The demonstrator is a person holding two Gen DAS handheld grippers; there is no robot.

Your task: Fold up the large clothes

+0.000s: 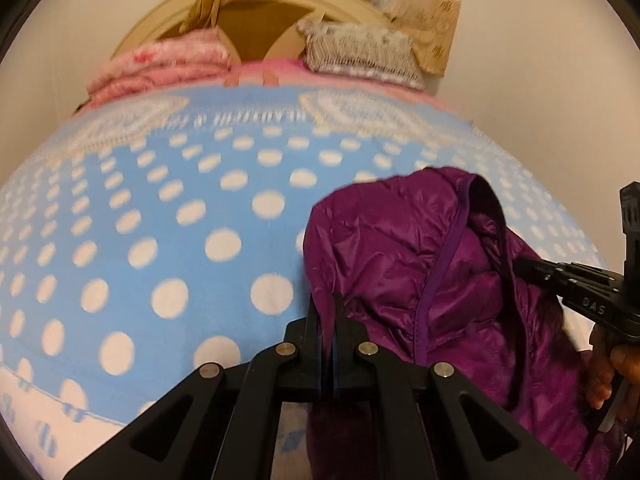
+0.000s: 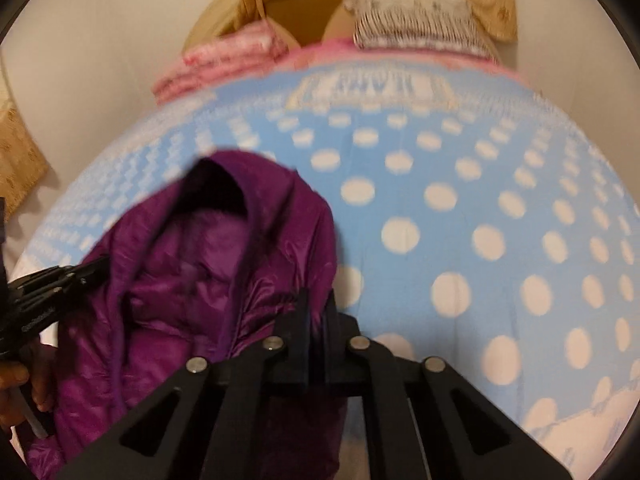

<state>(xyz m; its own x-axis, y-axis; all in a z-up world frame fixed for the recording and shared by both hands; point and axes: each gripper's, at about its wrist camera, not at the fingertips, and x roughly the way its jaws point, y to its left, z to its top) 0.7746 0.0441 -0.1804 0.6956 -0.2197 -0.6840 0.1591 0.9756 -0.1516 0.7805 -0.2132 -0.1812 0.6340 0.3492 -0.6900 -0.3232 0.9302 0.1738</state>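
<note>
A shiny purple puffer jacket with its hood up hangs bunched between my two grippers, above a bed. My left gripper is shut on the jacket's left edge, the fabric pinched between its fingers. My right gripper is shut on the jacket's right edge. Each gripper shows in the other's view: the right one at the right edge, the left one at the left edge, both closed on the fabric. The lower part of the jacket is hidden behind the gripper bodies.
A blue blanket with white dots covers the bed below. At the far end lie a pink folded cloth, a grey-white pillow and a beige headboard. White walls stand on both sides.
</note>
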